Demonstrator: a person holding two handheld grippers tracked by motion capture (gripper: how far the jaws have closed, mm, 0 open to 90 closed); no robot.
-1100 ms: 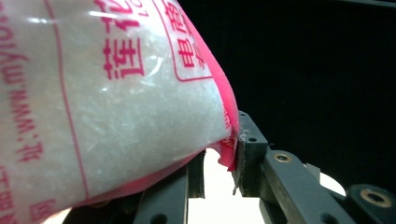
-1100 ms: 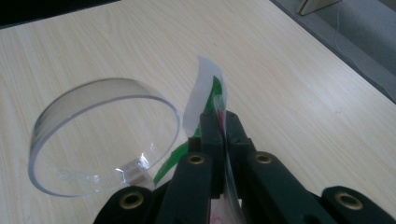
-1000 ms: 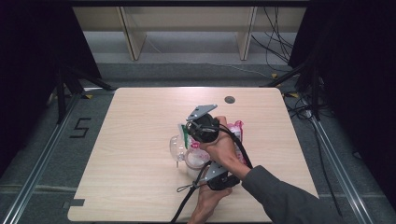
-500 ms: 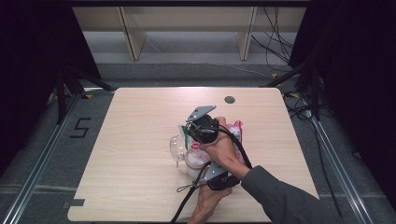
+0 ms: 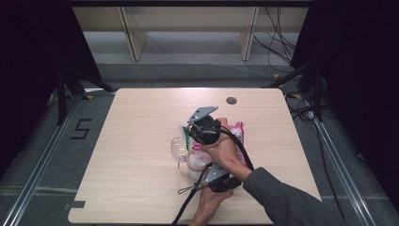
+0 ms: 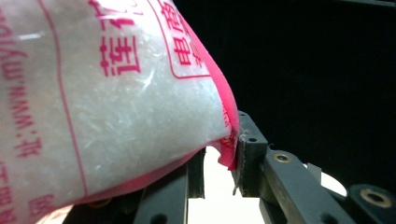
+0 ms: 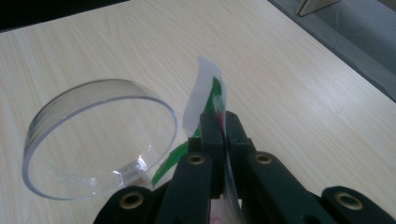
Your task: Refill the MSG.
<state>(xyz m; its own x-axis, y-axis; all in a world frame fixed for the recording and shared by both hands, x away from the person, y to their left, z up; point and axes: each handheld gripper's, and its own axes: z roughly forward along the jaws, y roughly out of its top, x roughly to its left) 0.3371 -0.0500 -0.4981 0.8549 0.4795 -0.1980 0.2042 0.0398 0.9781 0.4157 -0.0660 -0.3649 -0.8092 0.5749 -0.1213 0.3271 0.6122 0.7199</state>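
Note:
A plastic bag of white granules (image 6: 116,93) with pink print is held up between both grippers near the middle of the table. My left gripper (image 6: 222,154) is shut on its pink sealed edge; in the high view this gripper (image 5: 220,180) sits low, near the front edge. My right gripper (image 7: 219,122) is shut on the bag's clear, green-striped top edge (image 7: 205,88); from above it (image 5: 200,131) is over the bag (image 5: 237,132). A clear round cup (image 7: 98,140) stands on the table just left of the right jaws, also visible from above as the cup (image 5: 179,148).
The light wooden table (image 5: 136,127) has bare room at the left and the back. A small dark round hole (image 5: 231,100) lies near its far edge. Cables (image 5: 188,200) trail off the front edge. A sleeved forearm (image 5: 287,202) crosses the front right corner.

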